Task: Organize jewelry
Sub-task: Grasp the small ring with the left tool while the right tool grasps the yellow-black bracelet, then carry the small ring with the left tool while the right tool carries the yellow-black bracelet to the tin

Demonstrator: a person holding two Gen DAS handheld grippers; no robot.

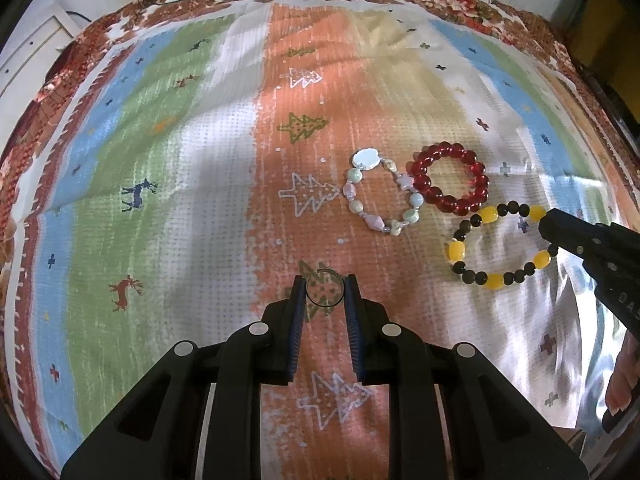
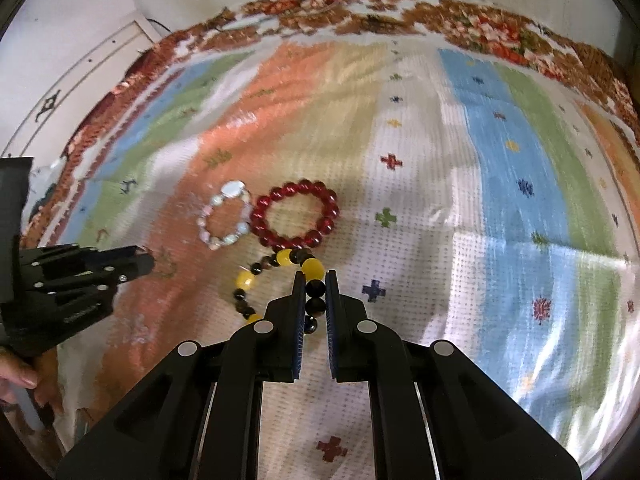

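Observation:
My left gripper (image 1: 325, 286) is shut on a thin dark ring (image 1: 316, 303), held across its width just above the striped cloth (image 1: 200, 200). To its right lie a pastel bead bracelet (image 1: 355, 176), a red bead bracelet (image 1: 422, 180) and a yellow-and-black bead bracelet (image 1: 456, 250). My right gripper (image 2: 315, 280) is shut on the black beads of the yellow-and-black bracelet (image 2: 245, 280); the rest of that loop trails on the cloth. The red bracelet (image 2: 276, 196) and the pastel bracelet (image 2: 232, 190) lie just beyond. The right gripper (image 1: 548, 224) shows at that bracelet's right side.
The striped cloth (image 2: 500, 160) with trees, reindeer and crosses covers a floral bedspread (image 2: 480, 28). A white wall and panel (image 2: 80, 60) stand at the far left. A person's hand (image 2: 20, 376) holds the left gripper (image 2: 144, 264); another hand (image 1: 620, 388) is at the right edge.

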